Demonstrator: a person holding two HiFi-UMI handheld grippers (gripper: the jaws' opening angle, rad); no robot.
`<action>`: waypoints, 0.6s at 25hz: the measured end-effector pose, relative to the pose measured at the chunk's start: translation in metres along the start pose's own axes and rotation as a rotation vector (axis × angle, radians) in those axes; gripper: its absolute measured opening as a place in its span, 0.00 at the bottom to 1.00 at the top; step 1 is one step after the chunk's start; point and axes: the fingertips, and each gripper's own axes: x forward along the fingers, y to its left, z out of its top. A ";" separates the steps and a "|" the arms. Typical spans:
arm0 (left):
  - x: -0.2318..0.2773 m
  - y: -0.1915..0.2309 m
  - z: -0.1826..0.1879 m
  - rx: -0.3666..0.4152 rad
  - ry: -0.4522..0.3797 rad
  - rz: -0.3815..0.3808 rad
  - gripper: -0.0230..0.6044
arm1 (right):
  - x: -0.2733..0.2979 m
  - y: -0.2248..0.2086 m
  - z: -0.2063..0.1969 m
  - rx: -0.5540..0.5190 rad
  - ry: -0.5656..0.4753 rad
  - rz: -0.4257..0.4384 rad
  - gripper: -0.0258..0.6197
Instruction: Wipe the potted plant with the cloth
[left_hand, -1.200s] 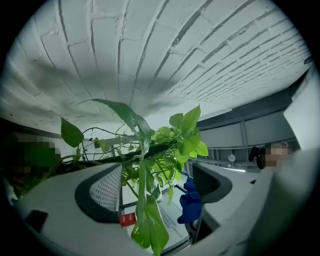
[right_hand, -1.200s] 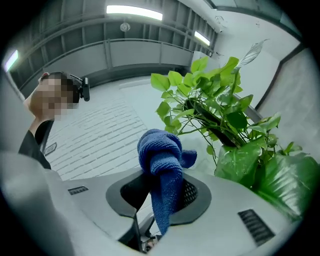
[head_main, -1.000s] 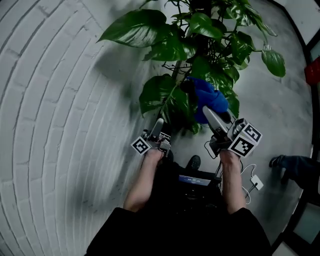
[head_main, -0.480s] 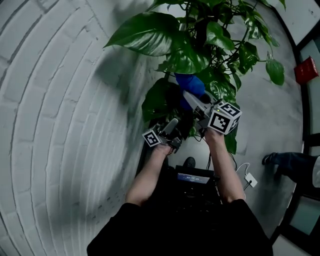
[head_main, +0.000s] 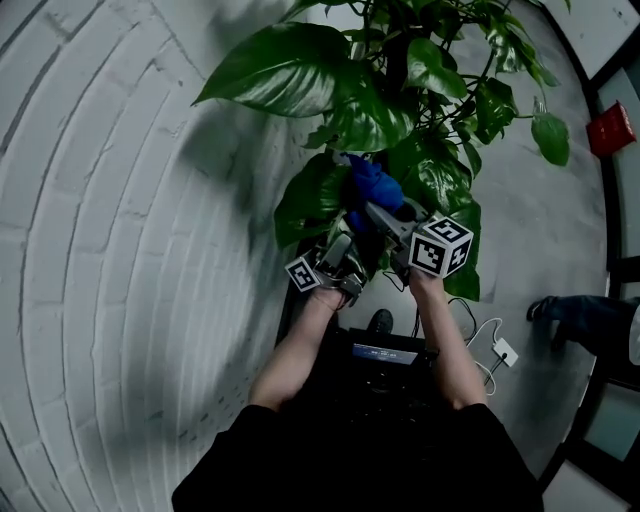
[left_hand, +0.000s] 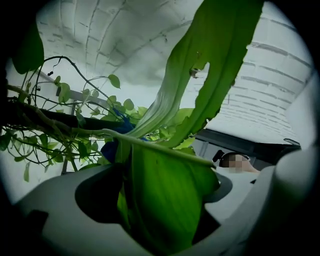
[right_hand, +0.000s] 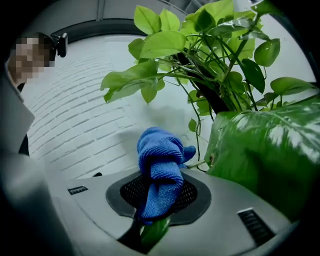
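Our left gripper (left_hand: 156, 182) pinches a thin, floppy leaf (left_hand: 172, 205); it probably tears easily, so we support it lightly. Our right gripper (right_hand: 154, 220) is clamped on the soft cloth (right_hand: 160, 157).

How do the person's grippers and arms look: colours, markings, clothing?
Both the left gripper and the right gripper have pale grey jaws and carry a white cube with black square markers. The right one's jaws bear black mesh pads. The person wears a black top; its sleeves leave the forearms bare.
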 end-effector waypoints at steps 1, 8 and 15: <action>-0.001 0.001 -0.001 0.001 0.002 0.010 0.74 | -0.003 0.000 -0.004 -0.017 0.017 -0.006 0.21; -0.003 0.004 0.000 0.024 0.002 0.055 0.74 | -0.042 0.004 -0.040 -0.149 0.194 -0.085 0.21; -0.001 0.004 -0.001 0.061 0.028 0.070 0.74 | -0.078 0.033 0.038 -0.195 0.023 -0.088 0.21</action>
